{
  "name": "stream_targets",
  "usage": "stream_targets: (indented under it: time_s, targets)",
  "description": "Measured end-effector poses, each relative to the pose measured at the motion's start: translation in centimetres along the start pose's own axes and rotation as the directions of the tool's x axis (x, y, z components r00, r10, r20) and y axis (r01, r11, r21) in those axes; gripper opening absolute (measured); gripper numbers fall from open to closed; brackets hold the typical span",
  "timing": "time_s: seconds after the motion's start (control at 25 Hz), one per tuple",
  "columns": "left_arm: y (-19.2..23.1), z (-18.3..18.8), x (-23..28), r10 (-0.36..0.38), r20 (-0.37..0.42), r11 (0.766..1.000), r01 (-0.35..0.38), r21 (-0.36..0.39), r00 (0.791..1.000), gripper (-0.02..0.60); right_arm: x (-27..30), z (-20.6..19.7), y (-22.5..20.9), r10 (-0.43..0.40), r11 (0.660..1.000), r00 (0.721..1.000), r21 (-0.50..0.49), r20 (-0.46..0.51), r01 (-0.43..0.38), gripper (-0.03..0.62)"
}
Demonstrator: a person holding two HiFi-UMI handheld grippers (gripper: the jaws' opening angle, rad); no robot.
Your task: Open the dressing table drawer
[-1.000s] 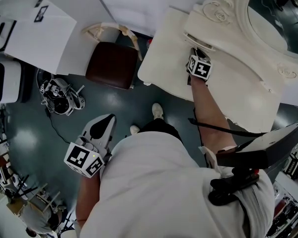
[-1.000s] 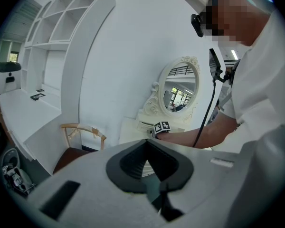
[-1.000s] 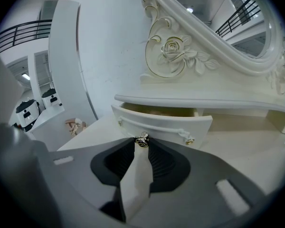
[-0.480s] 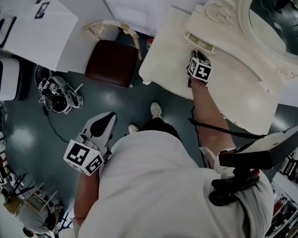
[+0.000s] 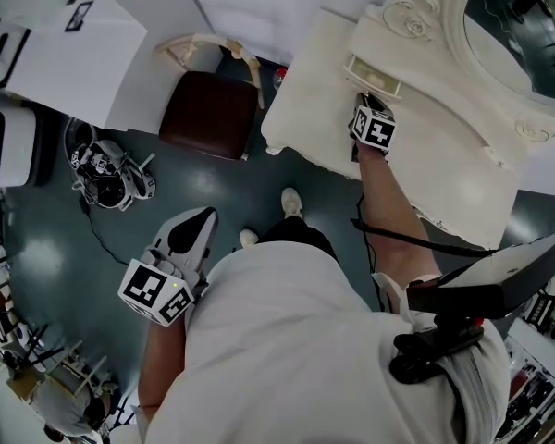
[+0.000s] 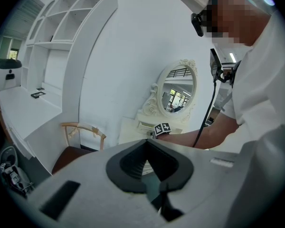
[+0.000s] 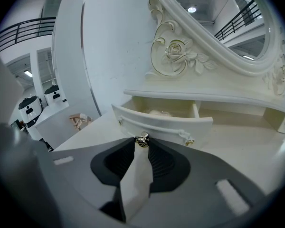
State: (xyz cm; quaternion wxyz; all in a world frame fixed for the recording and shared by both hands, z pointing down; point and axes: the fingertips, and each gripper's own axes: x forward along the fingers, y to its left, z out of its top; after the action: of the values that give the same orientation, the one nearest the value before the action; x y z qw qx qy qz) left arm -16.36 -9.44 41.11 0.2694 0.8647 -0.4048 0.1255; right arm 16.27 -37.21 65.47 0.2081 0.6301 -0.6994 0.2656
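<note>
The cream dressing table [image 5: 301, 109] stands at upper right, under an ornate oval mirror [image 5: 518, 35]. Its small drawer [image 5: 372, 74] is pulled partly out. In the right gripper view the drawer's curved front [image 7: 161, 122] stands away from its opening and shows the inside. My right gripper [image 5: 365, 100] is shut on the drawer's metal knob [image 7: 142, 140], which sits between the jaw tips [image 7: 142, 145]. My left gripper [image 5: 203, 220] hangs low at my left side over the floor, with its jaws together and nothing in them [image 6: 145, 142].
A wooden chair with a dark red seat [image 5: 208, 114] stands left of the dressing table. Left of that are a white desk [image 5: 65, 54] and a cabled device on the floor [image 5: 106, 176]. The person's feet [image 5: 291, 206] are close to the table's front edge.
The drawer has slid out a little further with my right gripper on its knob. The left gripper has stayed in place.
</note>
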Motion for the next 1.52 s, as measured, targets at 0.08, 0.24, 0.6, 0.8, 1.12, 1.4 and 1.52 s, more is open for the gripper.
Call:
stream_targets:
  time_s: [0.08,0.24,0.6,0.8,1.12,1.4,1.52]
  targets:
    - [0.0,-0.2,-0.2,0.002,0.000,1.000,-0.002,-0.002,1.000,-0.003,-0.1,0.0,0.0,0.001,1.000,1.000,-0.007,-0.001,-0.001,0.094]
    - [-0.2,-0.5,-0.5,0.007,0.003,1.000,-0.006,-0.006,1.000,-0.003,-0.1,-0.3,0.1,0.010,1.000,1.000,-0.021,-0.001,-0.010,0.094]
    - [-0.5,-1.1,-1.7,0.020,0.011,1.000,-0.020,-0.012,1.000,-0.002,-0.6,-0.6,0.2,0.013,1.000,1.000,-0.023,0.005,-0.013,0.098]
    - [-0.5,-1.4,-2.4,0.020,0.014,1.000,-0.020,-0.013,1.000,-0.003,-1.2,-1.0,0.4,0.015,1.000,1.000,-0.012,0.001,-0.015,0.158]
    - [-0.9,-2.0,-3.8,-0.010,0.025,1.000,0.010,0.001,1.000,-0.002,-3.7,-3.1,1.0,0.009,1.000,1.000,-0.019,-0.017,-0.009,0.096]
    - [-1.6,-2.9,-5.5,-0.046,0.032,0.999,0.046,0.018,0.998,-0.003,-7.2,-5.4,2.4,0.010,0.999,0.999,-0.036,-0.031,-0.011,0.002]
    - [-1.9,-3.4,-6.3,-0.065,0.035,0.998,0.064,0.025,0.997,-0.003,-8.9,-6.9,3.1,0.017,0.999,0.999,-0.043,-0.043,-0.019,0.002]
